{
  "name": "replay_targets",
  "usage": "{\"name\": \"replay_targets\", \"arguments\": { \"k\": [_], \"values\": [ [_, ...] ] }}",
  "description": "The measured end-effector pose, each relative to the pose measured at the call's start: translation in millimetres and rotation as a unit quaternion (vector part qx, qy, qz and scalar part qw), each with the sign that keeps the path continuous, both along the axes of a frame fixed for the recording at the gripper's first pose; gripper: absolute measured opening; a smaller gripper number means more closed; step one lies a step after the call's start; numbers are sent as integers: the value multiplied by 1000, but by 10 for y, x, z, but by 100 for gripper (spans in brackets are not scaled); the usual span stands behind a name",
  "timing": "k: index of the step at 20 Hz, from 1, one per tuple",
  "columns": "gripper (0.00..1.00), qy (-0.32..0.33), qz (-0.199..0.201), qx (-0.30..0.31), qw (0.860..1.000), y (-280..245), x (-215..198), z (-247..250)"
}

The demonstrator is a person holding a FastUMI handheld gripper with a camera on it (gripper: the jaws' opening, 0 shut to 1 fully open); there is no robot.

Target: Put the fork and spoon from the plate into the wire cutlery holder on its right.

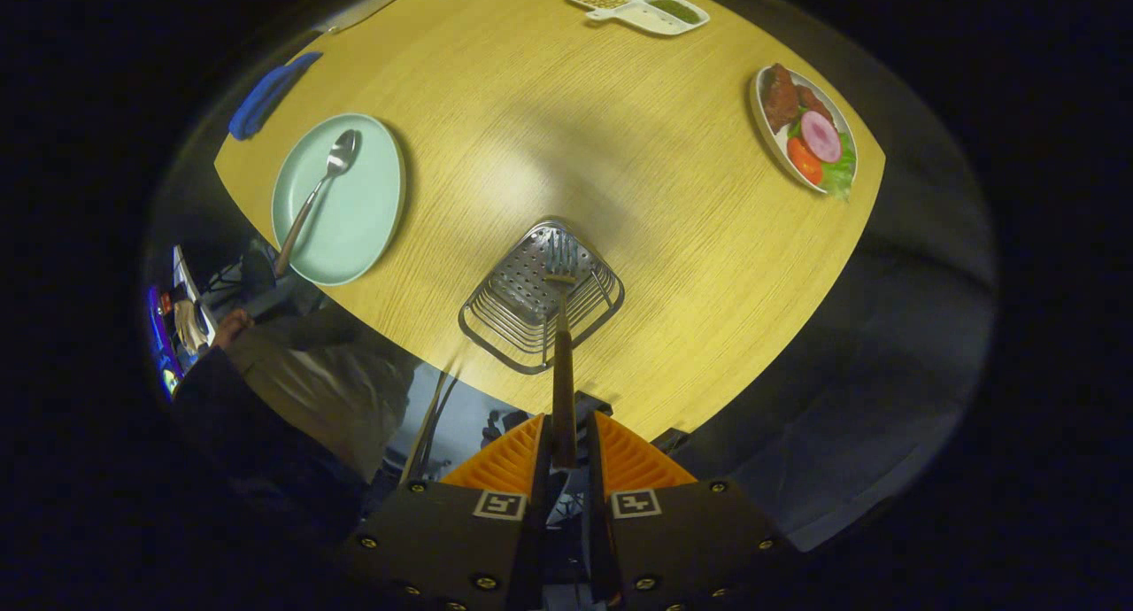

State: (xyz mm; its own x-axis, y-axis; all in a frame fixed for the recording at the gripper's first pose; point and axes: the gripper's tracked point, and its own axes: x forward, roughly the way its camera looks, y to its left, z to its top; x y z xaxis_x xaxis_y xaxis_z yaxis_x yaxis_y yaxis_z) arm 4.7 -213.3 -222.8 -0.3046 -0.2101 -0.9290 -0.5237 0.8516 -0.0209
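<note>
Fork, thin, rigid, slick metal, pinched by its handle end between the nearly closed fingers of the gripper, tines over the wire cutlery holder at frame centre. Spoon, equally light, lies on the plate upper left; grasp mid-handle.

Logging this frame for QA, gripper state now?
Gripper: shut on the fork, holding its handle, tines hanging over the wire cutlery holder.
</note>
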Motion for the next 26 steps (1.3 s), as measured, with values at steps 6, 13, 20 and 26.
{"name": "replay_targets", "arguments": {
  "k": [6, 13, 20, 26],
  "values": [
    [26, -102, -77, 88, 988, 450, 46, 269],
    [26, -120, -99, 199, 968, 1566, -423, 132],
    [26, -113, -110, 238, 958, 2227, -692, -35],
    [26, -116, -119, 240, 957, 2584, -751, -220]
  ]
}}
